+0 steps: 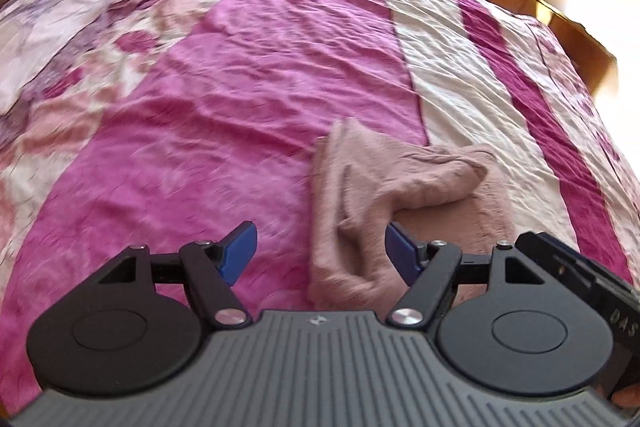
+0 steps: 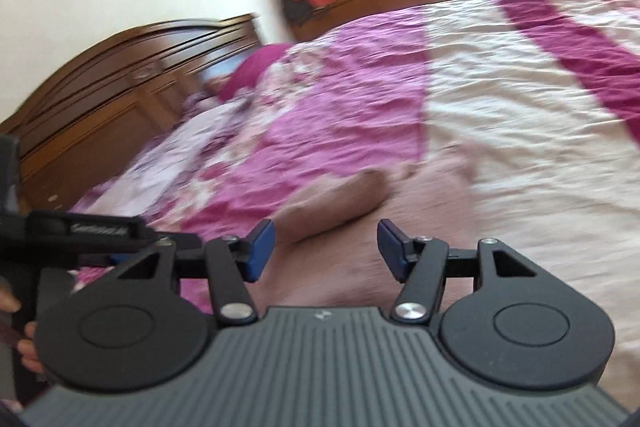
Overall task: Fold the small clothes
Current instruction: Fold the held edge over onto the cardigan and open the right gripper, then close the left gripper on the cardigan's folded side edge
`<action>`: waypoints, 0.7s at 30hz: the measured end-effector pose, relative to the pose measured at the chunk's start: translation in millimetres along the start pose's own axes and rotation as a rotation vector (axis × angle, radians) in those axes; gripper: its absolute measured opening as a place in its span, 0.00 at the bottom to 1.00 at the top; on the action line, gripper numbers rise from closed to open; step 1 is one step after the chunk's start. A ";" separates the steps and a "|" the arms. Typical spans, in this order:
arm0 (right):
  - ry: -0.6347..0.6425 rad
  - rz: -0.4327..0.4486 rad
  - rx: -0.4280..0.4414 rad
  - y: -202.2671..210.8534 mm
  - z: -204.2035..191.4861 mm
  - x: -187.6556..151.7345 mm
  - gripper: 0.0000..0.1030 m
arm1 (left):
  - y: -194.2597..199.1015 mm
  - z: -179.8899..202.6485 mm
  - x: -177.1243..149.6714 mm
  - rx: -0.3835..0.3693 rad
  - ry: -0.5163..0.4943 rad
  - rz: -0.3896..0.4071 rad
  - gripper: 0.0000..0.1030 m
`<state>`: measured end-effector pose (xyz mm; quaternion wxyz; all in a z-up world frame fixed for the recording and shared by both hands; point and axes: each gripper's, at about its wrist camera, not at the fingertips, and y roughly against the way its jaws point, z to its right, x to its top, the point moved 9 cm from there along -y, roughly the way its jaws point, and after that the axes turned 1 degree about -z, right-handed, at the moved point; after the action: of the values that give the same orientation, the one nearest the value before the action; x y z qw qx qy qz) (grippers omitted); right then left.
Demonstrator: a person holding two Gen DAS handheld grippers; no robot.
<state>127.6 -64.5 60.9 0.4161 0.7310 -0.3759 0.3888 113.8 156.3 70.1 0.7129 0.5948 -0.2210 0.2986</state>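
Only rightward, a headboard [image 2: 100, 83] beyond the garment [image 2: 340, 195].

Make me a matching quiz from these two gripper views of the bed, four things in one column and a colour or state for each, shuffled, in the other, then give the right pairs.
Things:
1. small garment
2. left gripper
3. headboard
4. bedspread

Colours or states:
A. dark brown wood
B. magenta and cream, with a floral part
C. dusty pink, crumpled, lying on the bed
D. open, blue pads apart, holding nothing

Pairs: 1-C, 2-D, 3-A, 4-B

The right gripper is open too, so D names the left one only by its place in the list.
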 end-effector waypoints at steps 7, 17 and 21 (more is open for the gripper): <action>-0.113 -0.030 -0.096 -6.9 47.4 -5.7 0.59 | -33.1 46.7 11.0 -0.060 -0.125 -0.015 0.75; -0.146 -0.072 -0.091 -18.4 60.5 -22.1 0.59 | -86.6 91.7 16.0 -0.072 -0.319 -0.011 0.75; -0.153 -0.074 -0.077 -19.3 62.1 -24.2 0.59 | -106.0 96.1 12.8 -0.077 -0.345 -0.010 0.75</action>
<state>150.2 -107.8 11.6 0.4283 0.7554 -0.3938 0.3015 200.0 52.2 21.5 0.6881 0.6107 -0.3483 0.1795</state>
